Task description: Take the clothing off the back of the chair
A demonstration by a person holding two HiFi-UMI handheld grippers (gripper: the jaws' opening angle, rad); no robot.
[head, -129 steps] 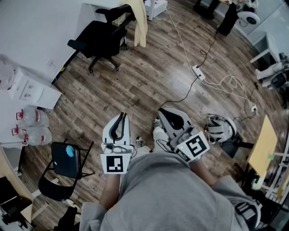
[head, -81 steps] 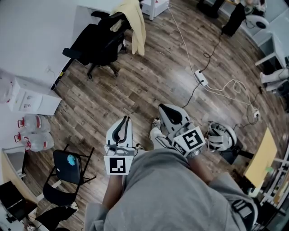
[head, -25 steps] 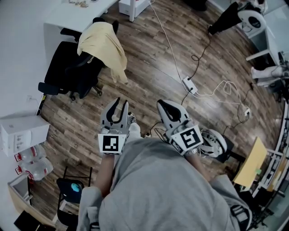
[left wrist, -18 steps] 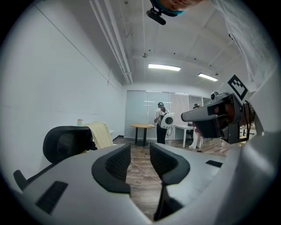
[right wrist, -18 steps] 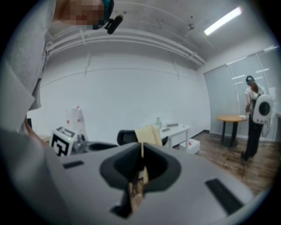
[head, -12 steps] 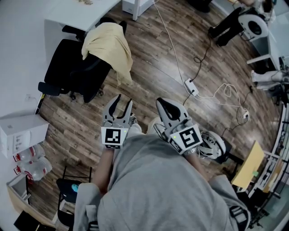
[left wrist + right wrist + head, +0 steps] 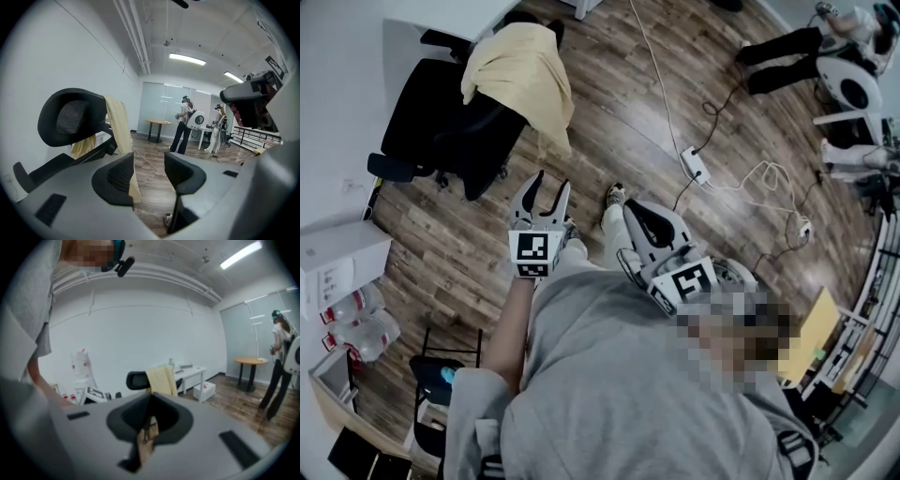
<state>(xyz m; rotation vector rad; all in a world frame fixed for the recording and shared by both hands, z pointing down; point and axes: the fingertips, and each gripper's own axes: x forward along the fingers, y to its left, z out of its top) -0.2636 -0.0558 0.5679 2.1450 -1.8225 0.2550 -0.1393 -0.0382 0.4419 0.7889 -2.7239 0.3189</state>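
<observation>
The person wears a loose grey sweatshirt (image 7: 619, 394), its left sleeve (image 7: 473, 422) bunched up above the forearm, and a pale shoe (image 7: 615, 194). The left gripper (image 7: 550, 183) has a pale grey shell, slim black fingers (image 7: 531, 192) and a white cube (image 7: 533, 253) printed with a black square marker. Its jaws have just been opening, with nothing between them. The right gripper (image 7: 633, 214) has the same grey shell, black inside, and its own marker cube (image 7: 689, 281).

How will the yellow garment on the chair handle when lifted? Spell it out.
Likely floppy: the garment drapes in folds over the chair back. Probably light, since the cloth looks thin. It may snag on the headrest, since it hangs beside it.
</observation>
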